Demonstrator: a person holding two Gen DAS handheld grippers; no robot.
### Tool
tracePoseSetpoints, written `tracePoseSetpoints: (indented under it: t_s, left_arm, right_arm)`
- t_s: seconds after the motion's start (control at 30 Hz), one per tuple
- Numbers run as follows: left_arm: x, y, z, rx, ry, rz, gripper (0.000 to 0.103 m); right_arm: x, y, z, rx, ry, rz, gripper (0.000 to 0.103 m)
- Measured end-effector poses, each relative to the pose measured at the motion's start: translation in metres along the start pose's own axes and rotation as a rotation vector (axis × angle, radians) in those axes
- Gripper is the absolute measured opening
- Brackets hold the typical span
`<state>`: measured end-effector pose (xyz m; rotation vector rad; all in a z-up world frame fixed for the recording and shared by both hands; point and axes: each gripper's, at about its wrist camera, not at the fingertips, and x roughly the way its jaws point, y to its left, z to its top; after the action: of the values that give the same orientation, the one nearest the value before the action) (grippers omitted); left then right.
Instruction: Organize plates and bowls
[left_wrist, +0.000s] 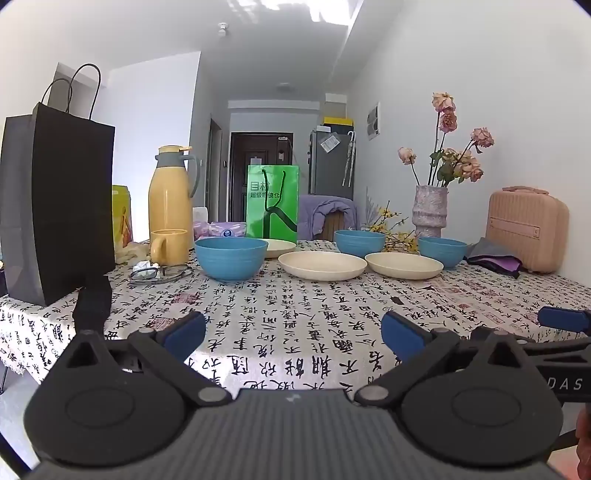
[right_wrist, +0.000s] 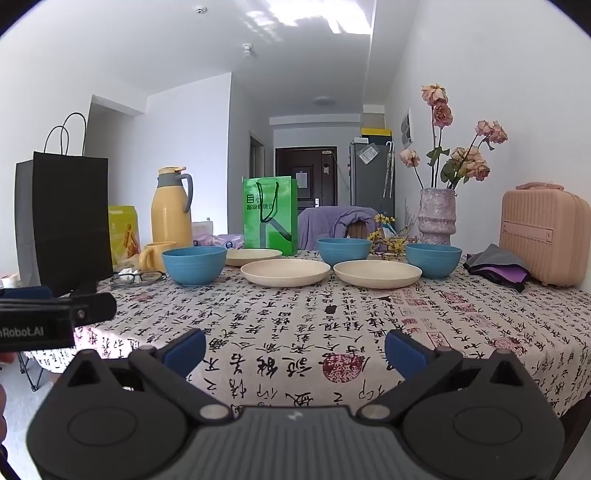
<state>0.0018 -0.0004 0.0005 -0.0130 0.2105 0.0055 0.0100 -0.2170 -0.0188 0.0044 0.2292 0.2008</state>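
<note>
Left gripper and right gripper gape, holding nothing; bare tablecloth before the plates.

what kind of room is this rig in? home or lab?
Most likely a home dining area in a flat: a table with a calligraphy-print cloth holds a yellow thermos jug and a vase of dried roses, with a fridge and entrance door down the hallway.

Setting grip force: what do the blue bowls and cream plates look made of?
Blue bowls: matte, opaque, faint ridges, no glaze shine; probably plastic or wheat-straw composite. Cream plates: same dull, thin-rimmed look, likely the same. Ceramic can't be ruled out.
</note>
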Motion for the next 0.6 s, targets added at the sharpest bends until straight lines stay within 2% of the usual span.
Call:
tracePoseSetpoints:
  t_s: [0.17,0.43,0.6]
  left_arm:
    - [0.000,0.002,0.003,-0.027,-0.008,0.004,0.103]
    - [-0.001,0.009,0.002,-0.030,-0.012,0.002,0.103]
    - [-0.001,0.000,0.001,-0.016,-0.015,0.010,0.103]
  right_arm:
    - [0.005,0.001,0.003,0.013,0.036,-0.008,0.103]
    - [0.010,-0.008,0.000,0.036,0.034,0.005,0.103]
    - [0.011,-0.008,0.001,0.037,0.035,0.004,0.103]
